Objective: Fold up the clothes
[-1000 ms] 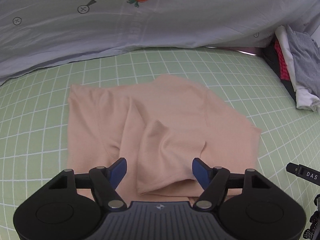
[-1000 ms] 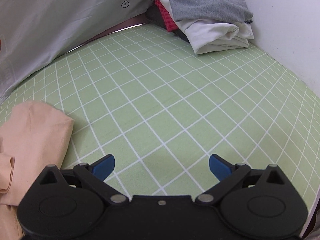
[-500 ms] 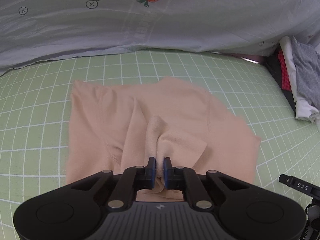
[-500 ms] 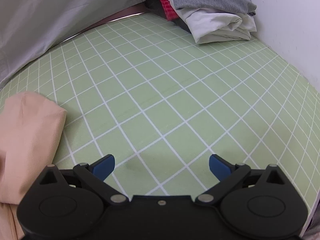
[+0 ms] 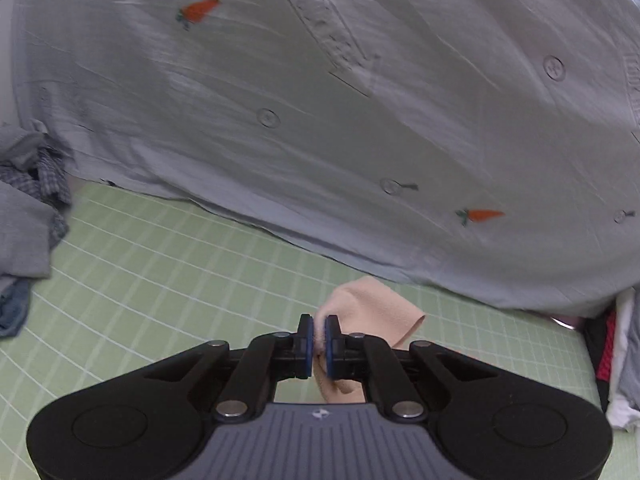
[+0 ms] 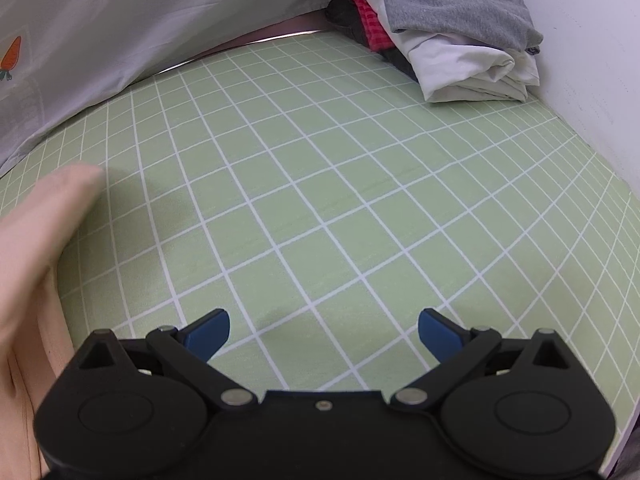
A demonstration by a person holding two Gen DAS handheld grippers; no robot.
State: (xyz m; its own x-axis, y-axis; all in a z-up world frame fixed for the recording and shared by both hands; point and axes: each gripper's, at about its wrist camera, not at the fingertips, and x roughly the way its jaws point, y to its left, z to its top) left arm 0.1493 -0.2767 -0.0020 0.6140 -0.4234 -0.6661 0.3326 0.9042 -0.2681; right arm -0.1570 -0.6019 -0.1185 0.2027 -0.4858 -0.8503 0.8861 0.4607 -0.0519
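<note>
Since the earlier frame, the left gripper [image 5: 316,334] has clamped onto a fold of the peach garment [image 5: 374,312] and lifted it off the green grid mat [image 5: 168,264]; a grey quilt [image 5: 320,120] (carrot print) fills its view. Right gripper [image 6: 323,328] hovers over bare mat, jaws wide, nothing held. Garment's blurred edge shows at its left. Folded pile [image 6: 460,40] sits far right.

Home bedroom: carrot-print duvet [image 5: 360,128], green checked sheet [image 6: 340,200], clothes pile [image 6: 452,32].

The left gripper [image 5: 316,330] tilts downward, its jaws pinched nearly together; the right gripper [image 6: 323,330] points steeply down, jaws spread wide.
</note>
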